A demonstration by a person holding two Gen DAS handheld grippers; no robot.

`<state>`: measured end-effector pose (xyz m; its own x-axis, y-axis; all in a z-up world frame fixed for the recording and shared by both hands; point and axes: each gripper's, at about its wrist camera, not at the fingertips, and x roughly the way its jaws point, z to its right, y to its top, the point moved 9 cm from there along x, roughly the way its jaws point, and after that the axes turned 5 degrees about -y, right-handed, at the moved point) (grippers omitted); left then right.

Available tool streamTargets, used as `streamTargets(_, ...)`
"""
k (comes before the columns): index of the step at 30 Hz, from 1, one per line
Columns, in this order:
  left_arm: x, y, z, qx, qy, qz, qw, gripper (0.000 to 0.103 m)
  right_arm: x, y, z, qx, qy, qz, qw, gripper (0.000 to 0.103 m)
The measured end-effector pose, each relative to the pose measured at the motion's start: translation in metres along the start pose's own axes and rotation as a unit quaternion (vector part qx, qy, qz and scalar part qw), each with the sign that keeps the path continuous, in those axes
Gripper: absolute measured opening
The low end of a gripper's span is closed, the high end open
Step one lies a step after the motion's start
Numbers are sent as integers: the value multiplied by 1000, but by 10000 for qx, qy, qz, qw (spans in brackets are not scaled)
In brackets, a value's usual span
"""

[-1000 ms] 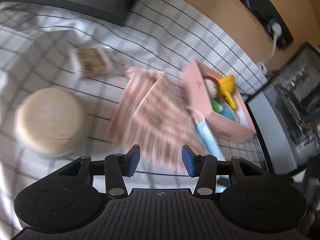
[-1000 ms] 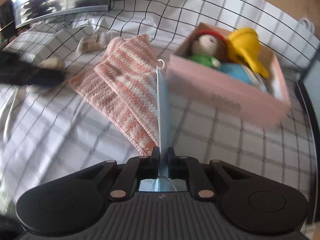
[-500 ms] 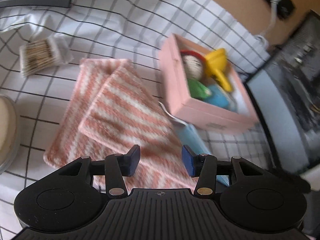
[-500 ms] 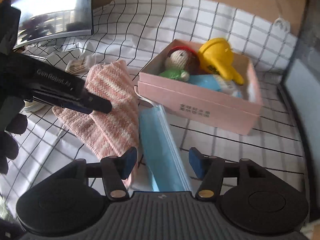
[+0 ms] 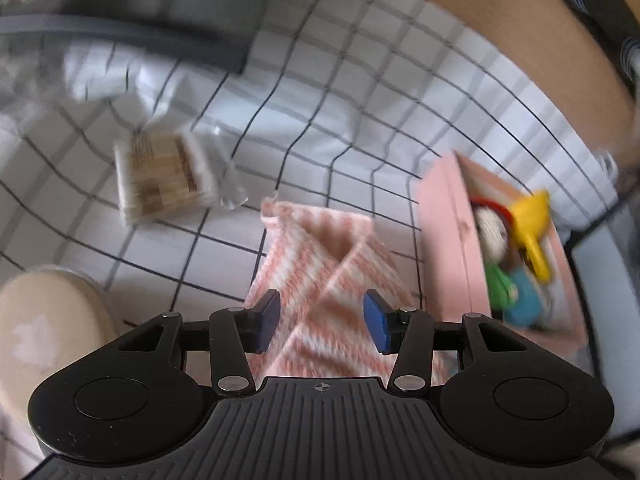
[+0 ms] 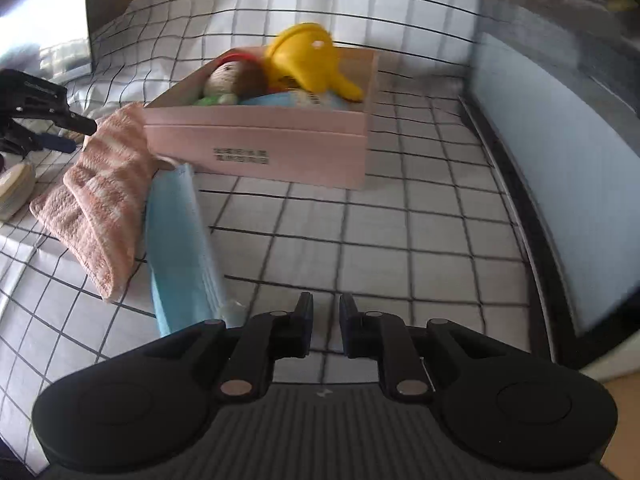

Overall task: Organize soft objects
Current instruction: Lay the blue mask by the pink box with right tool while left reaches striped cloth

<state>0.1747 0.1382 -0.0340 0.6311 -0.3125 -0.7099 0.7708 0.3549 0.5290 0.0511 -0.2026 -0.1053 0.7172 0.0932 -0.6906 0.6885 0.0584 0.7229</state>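
A pink-and-white striped knitted cloth lies folded on the checked tablecloth; it also shows in the right wrist view. My left gripper is open and empty just above its near part. A blue face mask lies flat beside the cloth. A pink box holds a knitted doll, a yellow soft toy and blue items; the box also shows in the left wrist view. My right gripper is empty, its jaws a narrow gap apart, to the right of the mask.
A pack of cotton swabs lies left of the cloth. A round cream tin sits at the near left. A dark monitor base stands at the back. A grey panel borders the table on the right.
My right gripper let go of the blue mask, which now lies flat, then drew back to the right and narrowed its jaws. My left gripper moved over the striped cloth, staying open.
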Motion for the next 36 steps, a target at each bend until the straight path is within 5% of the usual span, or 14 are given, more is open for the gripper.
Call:
streamTargets(3,22,5,-8,-206,-100,-251,9994,50,-8,5,-2,122,356,158,9992,22)
streamTargets(5,30,9,-6,-179,-96,-249,9995,50,-11,11,-11,-36,437,273,9987,38)
streamTargets(9,36,6,16,94,-524,-504,9973,43,-11,20,-34,-204,765,348,9963,41)
streamTargets(11,31,-8,33,327,-925,-770,9922,28,-10,21,-47,-274,964,319,9944,42)
streamTargets(14,17,-42,57,749,-1371,-1158,9809,27,-5,20,-65,-505,1051,286,9928,42)
streamTargets(17,6,-81,66,971,-1398,-1577,9727,27,4,18,-76,-652,1120,191,9914,42)
streamTargets(22,-7,-120,63,1098,-1038,-1802,9720,27,7,17,-78,-1041,869,111,9907,16)
streamTargets(25,-21,-127,58,1102,-948,-1830,9723,27,1,8,-48,-877,469,32,9950,14)
streamTargets(29,-49,-113,57,1066,-1102,-1549,9760,27,-7,-2,-5,-429,1,39,9991,14)
streamTargets(33,-59,-58,60,813,-1208,-716,9867,27,-9,-6,5,-33,20,90,10000,24)
streamTargets(36,-41,-9,44,49,-1031,-75,9946,27,-8,-6,-1,-63,-90,140,9998,56)
